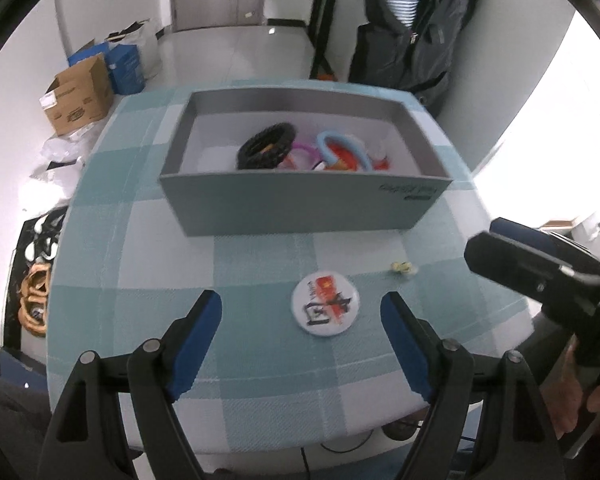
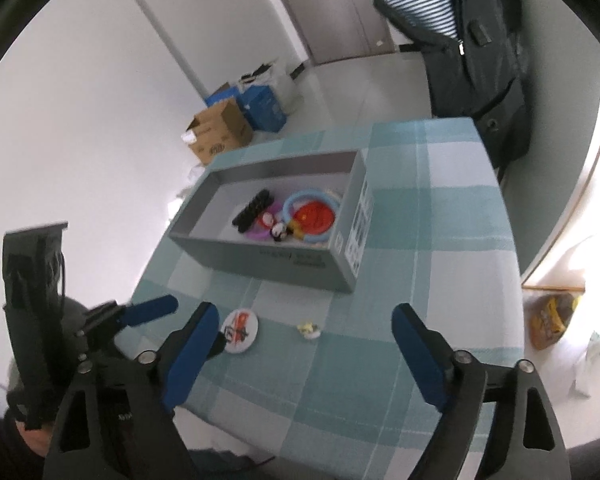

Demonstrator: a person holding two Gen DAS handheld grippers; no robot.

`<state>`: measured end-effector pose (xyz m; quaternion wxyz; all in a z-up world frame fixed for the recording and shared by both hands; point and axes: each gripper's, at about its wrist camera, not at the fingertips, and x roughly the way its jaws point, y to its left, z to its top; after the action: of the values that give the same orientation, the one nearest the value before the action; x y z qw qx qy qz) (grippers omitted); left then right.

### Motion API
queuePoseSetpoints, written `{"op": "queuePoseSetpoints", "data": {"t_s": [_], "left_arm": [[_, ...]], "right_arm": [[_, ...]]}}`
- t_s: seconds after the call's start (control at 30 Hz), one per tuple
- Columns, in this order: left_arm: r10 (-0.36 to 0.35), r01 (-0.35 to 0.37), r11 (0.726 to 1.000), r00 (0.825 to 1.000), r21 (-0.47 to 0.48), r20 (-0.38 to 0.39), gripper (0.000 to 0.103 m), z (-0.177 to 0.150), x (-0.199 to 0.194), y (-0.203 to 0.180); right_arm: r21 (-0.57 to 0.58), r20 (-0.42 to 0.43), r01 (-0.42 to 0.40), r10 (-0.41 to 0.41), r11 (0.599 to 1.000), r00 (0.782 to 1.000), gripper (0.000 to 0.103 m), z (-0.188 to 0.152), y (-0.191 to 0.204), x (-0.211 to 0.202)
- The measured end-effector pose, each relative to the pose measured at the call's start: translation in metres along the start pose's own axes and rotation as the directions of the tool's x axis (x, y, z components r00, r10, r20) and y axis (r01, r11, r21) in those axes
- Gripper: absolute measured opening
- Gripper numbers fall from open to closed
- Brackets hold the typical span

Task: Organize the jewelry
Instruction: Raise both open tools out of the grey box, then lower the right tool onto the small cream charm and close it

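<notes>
On the checked teal-and-white tablecloth, a grey box is set toward the far side, and every other place is given from it. Inside the box, a black bracelet is seen at the middle, with a light-blue ring, a red piece and purple bands lying just beside it toward the right end. In front of the box, on the near side, a round white badge with red and black print lies flat on the cloth. A small pale yellow trinket is found to the right of the badge, apart from it and closer to the box.

The left gripper is held above the cloth in front of the box with its 2 blue-padded fingers spread wide; nothing is gripped, the badge lying between them on the cloth below. The right gripper is likewise held wide apart and empty, the trinket showing between its fingers on the cloth.
</notes>
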<state>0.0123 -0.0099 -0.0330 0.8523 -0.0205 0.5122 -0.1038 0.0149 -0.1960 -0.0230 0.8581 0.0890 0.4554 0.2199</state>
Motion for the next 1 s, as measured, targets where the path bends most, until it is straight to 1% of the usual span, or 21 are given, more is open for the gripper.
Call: {"op": "queuePoseSetpoints", "data": {"t_s": [0.07,0.1,0.17,0.23,0.3,0.37,0.43,0.5,0.57,0.63,0.67,0.7,0.73,0.77,0.87,1.0], "left_arm": [[0.023,-0.023,0.999,1.000,-0.024,-0.020,0.078,-0.001,0.002,0.005],[0.025,-0.027,0.999,0.999,-0.036,-0.032,0.078,-0.001,0.003,0.007],[0.029,-0.033,0.998,0.998,-0.060,-0.056,0.078,-0.001,0.004,0.013],[0.033,-0.037,0.996,0.998,-0.078,-0.059,0.078,-0.001,0.003,0.016],[0.022,-0.027,0.994,0.998,-0.105,-0.058,0.078,0.000,0.000,0.021],[0.019,-0.026,0.993,0.998,-0.118,-0.057,0.078,0.000,0.000,0.022],[0.012,-0.020,0.991,0.998,-0.133,-0.064,0.078,0.000,0.001,0.025],[0.005,-0.015,0.990,0.998,-0.141,-0.070,0.078,0.000,0.003,0.026],[0.006,-0.017,0.990,0.997,-0.141,-0.074,0.078,0.003,0.006,0.028],[0.002,-0.013,0.990,0.997,-0.140,-0.075,0.078,0.003,0.006,0.029],[0.002,-0.012,0.990,0.997,-0.140,-0.075,0.078,0.003,0.006,0.029],[0.002,-0.013,0.990,0.997,-0.139,-0.075,0.078,0.003,0.005,0.030],[0.002,-0.012,0.990,0.997,-0.139,-0.075,0.078,0.003,0.005,0.030],[0.000,-0.010,0.990,0.997,-0.140,-0.076,0.078,0.003,0.006,0.030],[-0.003,-0.008,0.990,0.997,-0.140,-0.078,0.078,0.003,0.006,0.031],[-0.005,-0.004,0.991,0.998,-0.130,-0.070,0.078,0.003,0.004,0.030]], "right_arm": [[-0.003,-0.030,0.008,-0.008,1.000,1.000,0.077,-0.004,0.000,0.007],[-0.001,-0.053,0.012,-0.012,1.000,0.999,0.072,-0.005,-0.001,0.013],[-0.007,-0.084,0.021,-0.021,1.000,0.996,0.064,-0.009,-0.001,0.021],[-0.015,-0.110,0.024,-0.025,1.000,0.994,0.062,-0.011,-0.001,0.029],[-0.036,-0.127,0.024,-0.028,0.999,0.991,0.061,-0.012,0.001,0.036],[-0.063,-0.145,0.024,-0.033,0.998,0.989,0.054,-0.012,0.005,0.042],[-0.086,-0.158,0.038,-0.051,0.996,0.986,0.053,-0.012,0.007,0.048],[-0.114,-0.152,0.053,-0.070,0.992,0.986,0.048,-0.013,0.014,0.050],[-0.139,-0.154,0.066,-0.087,0.988,0.984,0.038,-0.013,0.018,0.052],[-0.173,-0.152,0.093,-0.120,0.980,0.981,0.034,-0.015,0.024,0.054],[-0.189,-0.152,0.101,-0.130,0.977,0.980,0.028,-0.016,0.026,0.054],[-0.204,-0.152,0.107,-0.139,0.973,0.979,0.024,-0.017,0.029,0.055],[-0.225,-0.148,0.123,-0.159,0.967,0.976,0.016,-0.018,0.032,0.055],[-0.238,-0.145,0.135,-0.173,0.962,0.974,0.012,-0.019,0.033,0.055],[-0.259,-0.141,0.148,-0.188,0.955,0.972,0.011,-0.020,0.034,0.054],[-0.234,-0.143,0.139,-0.175,0.962,0.974,0.010,-0.019,0.030,0.052]]}}
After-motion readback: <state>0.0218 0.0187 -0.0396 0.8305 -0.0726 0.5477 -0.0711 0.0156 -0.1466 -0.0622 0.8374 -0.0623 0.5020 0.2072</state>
